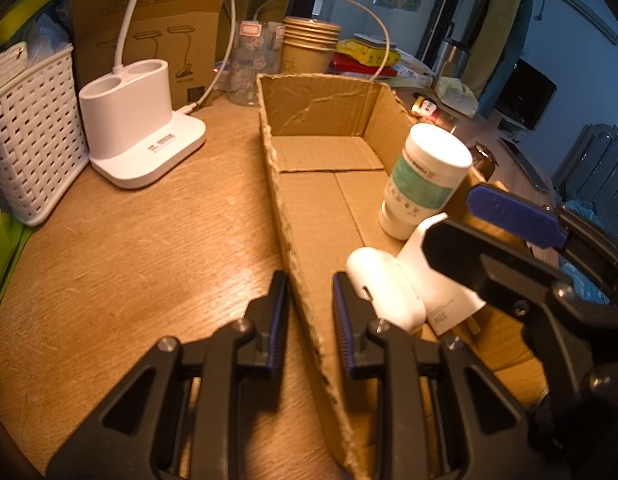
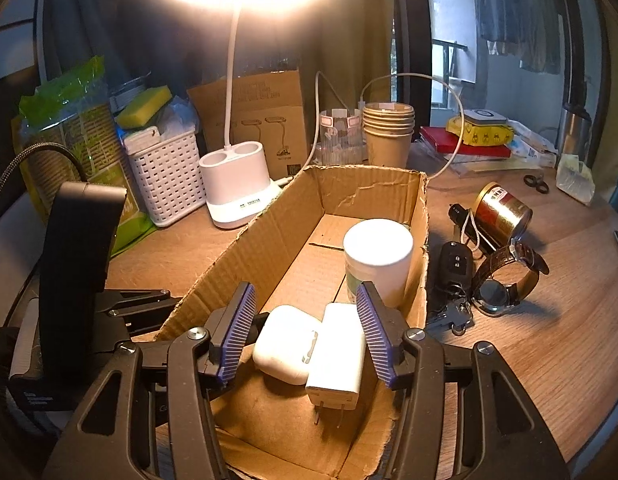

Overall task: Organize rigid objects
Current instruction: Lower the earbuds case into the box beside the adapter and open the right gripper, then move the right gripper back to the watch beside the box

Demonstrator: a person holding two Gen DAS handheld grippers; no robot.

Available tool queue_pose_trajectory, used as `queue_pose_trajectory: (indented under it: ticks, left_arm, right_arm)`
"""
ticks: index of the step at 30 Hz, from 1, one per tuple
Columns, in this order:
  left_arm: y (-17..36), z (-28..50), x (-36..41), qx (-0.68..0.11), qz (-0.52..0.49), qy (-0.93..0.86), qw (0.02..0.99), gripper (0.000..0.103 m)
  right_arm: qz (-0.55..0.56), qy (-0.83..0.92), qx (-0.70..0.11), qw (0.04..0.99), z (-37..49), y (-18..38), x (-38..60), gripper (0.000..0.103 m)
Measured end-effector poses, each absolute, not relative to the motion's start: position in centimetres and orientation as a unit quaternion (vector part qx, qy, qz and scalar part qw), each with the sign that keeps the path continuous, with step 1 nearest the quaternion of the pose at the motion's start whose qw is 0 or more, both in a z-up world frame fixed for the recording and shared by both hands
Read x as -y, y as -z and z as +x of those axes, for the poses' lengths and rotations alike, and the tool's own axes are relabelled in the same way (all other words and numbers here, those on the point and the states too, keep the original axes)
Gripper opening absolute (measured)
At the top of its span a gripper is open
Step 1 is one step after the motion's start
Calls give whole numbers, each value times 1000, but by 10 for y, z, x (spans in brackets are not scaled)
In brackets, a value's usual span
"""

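Closest in, the left tongs (image 1: 307,312) straddle the near wall of the cardboard box (image 1: 283,208), one finger outside over the desk (image 1: 149,248), one inside. They are drawn nearly closed, yet in the left view a sliver of space shows on either side of the cardboard, so whether the pads actually pinch that wall is hard to call.

The right tongs (image 2: 307,332) hang over the box's near end, roughly half open and gripping nothing. No earlier picture is there to compare. Between and just beyond their ribbed blue pads (image 2: 375,332) lie a white earbud case (image 2: 285,344) and a white plug adapter (image 2: 339,356), touching side by side on the box floor. The adapter's prongs point toward the camera; its far end is partly hidden by the right pad.

Further along, a white pill bottle (image 2: 379,258) stands against the right-hand wall of the box, its label blurred and unreadable. Its base is cut off by the tongs in the right view.

Outside the box, on the right, sit a car key (image 2: 455,260), a wristwatch (image 2: 505,280) and a gold tin (image 2: 503,210) on its side. Keys below the fob are half in shadow.

At the back stand a lit desk lamp (image 2: 239,184), its head lost in glare, a white basket (image 2: 163,172) and stacked paper cups (image 2: 389,132).
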State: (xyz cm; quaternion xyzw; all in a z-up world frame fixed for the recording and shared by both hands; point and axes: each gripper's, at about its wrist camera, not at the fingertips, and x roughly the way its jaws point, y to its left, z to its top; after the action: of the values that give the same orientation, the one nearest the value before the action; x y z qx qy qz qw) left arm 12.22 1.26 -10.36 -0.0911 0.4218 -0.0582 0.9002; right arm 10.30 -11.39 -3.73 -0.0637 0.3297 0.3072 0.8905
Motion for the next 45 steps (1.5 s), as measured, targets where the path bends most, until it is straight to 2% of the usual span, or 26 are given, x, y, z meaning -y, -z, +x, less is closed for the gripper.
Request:
queue_pose_trajectory:
  ticks: [18, 45]
  left_arm:
    - [104, 122, -12, -422, -91, 58, 900, 24]
    - [104, 122, -12, -422, -91, 58, 900, 24]
  right_arm:
    - [-24, -258, -282, 924, 109, 12, 157, 56]
    - [-14, -157, -284, 946, 142, 28, 208, 56]
